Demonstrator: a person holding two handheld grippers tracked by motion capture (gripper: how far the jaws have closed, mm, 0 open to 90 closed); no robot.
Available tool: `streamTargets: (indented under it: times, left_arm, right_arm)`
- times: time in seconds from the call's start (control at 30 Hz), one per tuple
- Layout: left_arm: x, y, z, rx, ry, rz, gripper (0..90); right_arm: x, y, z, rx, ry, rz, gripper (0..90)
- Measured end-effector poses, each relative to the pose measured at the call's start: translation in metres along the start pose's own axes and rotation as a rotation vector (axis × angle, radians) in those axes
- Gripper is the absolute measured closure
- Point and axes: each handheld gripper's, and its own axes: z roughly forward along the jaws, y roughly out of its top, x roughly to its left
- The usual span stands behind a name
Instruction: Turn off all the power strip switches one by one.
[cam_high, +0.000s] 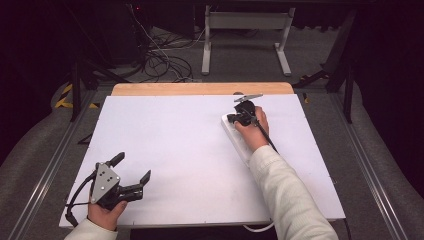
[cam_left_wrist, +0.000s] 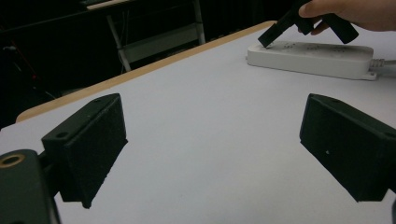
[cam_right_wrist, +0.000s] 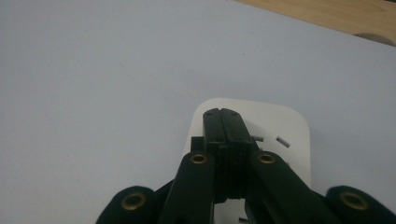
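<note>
Right gripper is clenched, jaws pressed together with nothing between them, its tip on or just above the far end of one white power strip; contact is hard to judge. Left gripper rests released, jaws wide apart, near the worktop's front-left corner, well apart from the strip.

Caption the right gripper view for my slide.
Shut right claw poised over the end of a white power strip on a white table.

No readable text, brand, number or label can be made out anywhere; the white power strip is left unmarked as far as can be seen.
</note>
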Motion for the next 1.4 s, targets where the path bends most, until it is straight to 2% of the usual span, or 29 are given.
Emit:
streamTargets:
  times: [0.17, 0.43, 0.53, 0.57, 0.63, 0.7, 0.77, 0.9, 1.0, 1.3, 1.4]
  left_arm:
    - [0.0, 0.0, 0.001, 0.002, -0.005, -0.002, 7.9]
    - [0.0, 0.0, 0.002, 0.004, -0.009, 0.0, 8.0]
    - [0.0, 0.0, 0.002, 0.004, -0.009, 0.003, 7.9]
    - [0.0, 0.0, 0.002, 0.004, -0.009, 0.002, 7.9]
    - [0.0, 0.0, 0.001, 0.003, -0.009, 0.002, 7.9]
    - [0.001, 0.0, 0.0, 0.002, -0.009, 0.001, 7.9]
    - [0.001, 0.0, -0.002, 0.0, -0.008, 0.0, 7.9]
    - [0.003, -0.001, -0.006, -0.009, -0.004, -0.01, 7.9]
    - [0.003, -0.001, -0.006, -0.009, -0.005, -0.007, 7.9]
    - [0.001, -0.001, -0.005, -0.009, -0.005, -0.009, 8.0]
    - [0.001, -0.001, -0.006, -0.008, -0.007, -0.005, 7.9]
  right_arm:
    - [-0.001, 0.0, 0.001, 0.001, 0.009, 0.013, 90.0]
    - [0.003, 0.001, 0.004, 0.009, -0.02, -0.012, 90.0]
    - [0.003, 0.002, 0.003, 0.025, -0.026, 0.005, 90.0]
    - [0.005, 0.005, 0.004, 0.049, -0.037, -0.003, 90.0]
    - [0.014, 0.012, 0.006, 0.088, -0.069, -0.071, 90.0]
    - [0.02, 0.016, 0.01, 0.106, -0.088, -0.09, 90.0]
    - [0.022, 0.018, 0.011, 0.111, -0.103, -0.071, 90.0]
    - [0.02, 0.018, 0.011, 0.11, -0.095, -0.059, 90.0]
    - [0.022, 0.018, 0.01, 0.117, -0.106, -0.071, 90.0]
    - [0.019, 0.013, 0.008, 0.093, -0.093, -0.039, 90.0]
    - [0.02, 0.013, 0.008, 0.095, -0.102, -0.051, 90.0]
